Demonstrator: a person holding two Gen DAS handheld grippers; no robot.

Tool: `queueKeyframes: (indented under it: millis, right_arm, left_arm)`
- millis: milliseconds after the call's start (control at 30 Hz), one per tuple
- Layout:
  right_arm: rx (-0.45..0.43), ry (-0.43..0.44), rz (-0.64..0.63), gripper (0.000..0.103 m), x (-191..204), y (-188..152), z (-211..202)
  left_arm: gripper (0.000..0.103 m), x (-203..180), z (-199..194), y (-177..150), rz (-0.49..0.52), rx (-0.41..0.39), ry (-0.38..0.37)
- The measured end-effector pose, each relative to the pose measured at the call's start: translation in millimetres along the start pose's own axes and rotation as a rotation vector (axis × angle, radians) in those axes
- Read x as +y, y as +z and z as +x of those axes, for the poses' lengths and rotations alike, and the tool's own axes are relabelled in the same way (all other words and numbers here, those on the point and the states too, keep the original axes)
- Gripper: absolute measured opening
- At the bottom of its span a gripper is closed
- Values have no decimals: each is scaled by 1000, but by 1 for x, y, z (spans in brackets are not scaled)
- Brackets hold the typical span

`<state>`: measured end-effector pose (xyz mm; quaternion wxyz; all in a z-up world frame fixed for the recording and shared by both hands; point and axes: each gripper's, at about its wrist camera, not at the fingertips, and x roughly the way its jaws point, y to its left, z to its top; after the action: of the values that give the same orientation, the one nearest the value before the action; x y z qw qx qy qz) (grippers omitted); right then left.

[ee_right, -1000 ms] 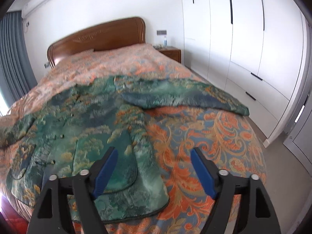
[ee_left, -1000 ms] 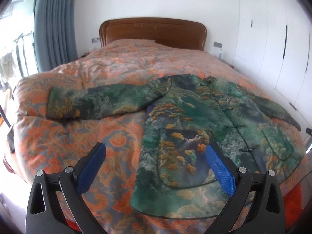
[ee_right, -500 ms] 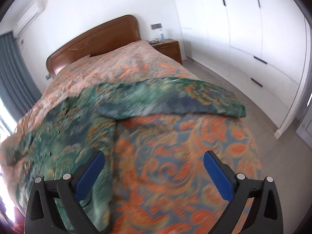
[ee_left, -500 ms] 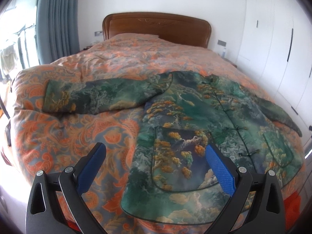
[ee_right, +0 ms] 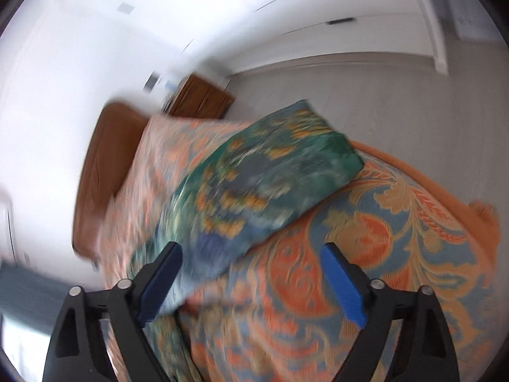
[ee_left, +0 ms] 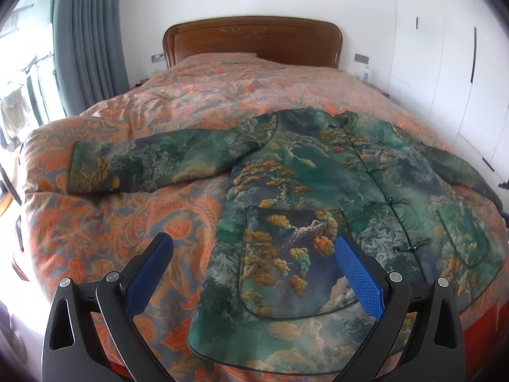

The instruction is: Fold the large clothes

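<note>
A green patterned jacket [ee_left: 318, 197] lies flat on the bed, front up, both sleeves spread out. My left gripper [ee_left: 254, 251] hovers open above the jacket's lower left corner, nothing between its blue pads. In the right wrist view the picture is tilted and blurred. There the jacket's right sleeve [ee_right: 254, 191] lies across the quilt near the bed's side. My right gripper [ee_right: 251, 261] hangs just short of that sleeve, its jaws wide but closing, with only quilt and the sleeve's edge seen between them, nothing pressed.
An orange floral quilt [ee_left: 127, 222] covers the bed, with a wooden headboard [ee_left: 251, 38] at the far end. White wardrobes [ee_left: 445, 63] line the right wall, grey curtains [ee_left: 86, 38] the left. A wooden nightstand [ee_right: 203, 98] and bare floor [ee_right: 381, 111] lie beyond the sleeve.
My right gripper swung right and down toward the right sleeve while rolling strongly, so its view is tilted. The left gripper drifted slightly closer to the jacket's hem and stayed open.
</note>
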<state>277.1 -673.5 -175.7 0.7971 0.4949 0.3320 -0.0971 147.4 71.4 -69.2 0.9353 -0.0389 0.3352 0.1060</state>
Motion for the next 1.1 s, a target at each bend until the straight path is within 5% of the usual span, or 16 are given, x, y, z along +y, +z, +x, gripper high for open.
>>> queueKeyframes:
  millis: [200,333,433,600,800,900,1100]
  right_arm:
    - [-78,-4,103,73,-11,15,31]
    - [-100,-54,104,23,-10,26,50]
    - [-144,-104,28,12,6,31,48]
    - [-260,-146,-263,11,99,22,7]
    - [-308,5,-588,11,247,-26,-25]
    - [-269,75,-739,11,319,-75,-13]
    - [-116,153,-895,11,397,-182,51]
  left_arm:
    - [102,-6,8,-2,10,23,20]
    - [102,-11,13,-5,22,40,22]
    - [102,-12,16,-5,30,42,17]
    - [102,-9,18,-6,5,33,-6]
    - [102,1,15,-12,-32,29,-24]
    - [102,11,10,-15,-51,20,-23]
    - [102,36,3,-22,-113,12,-23]
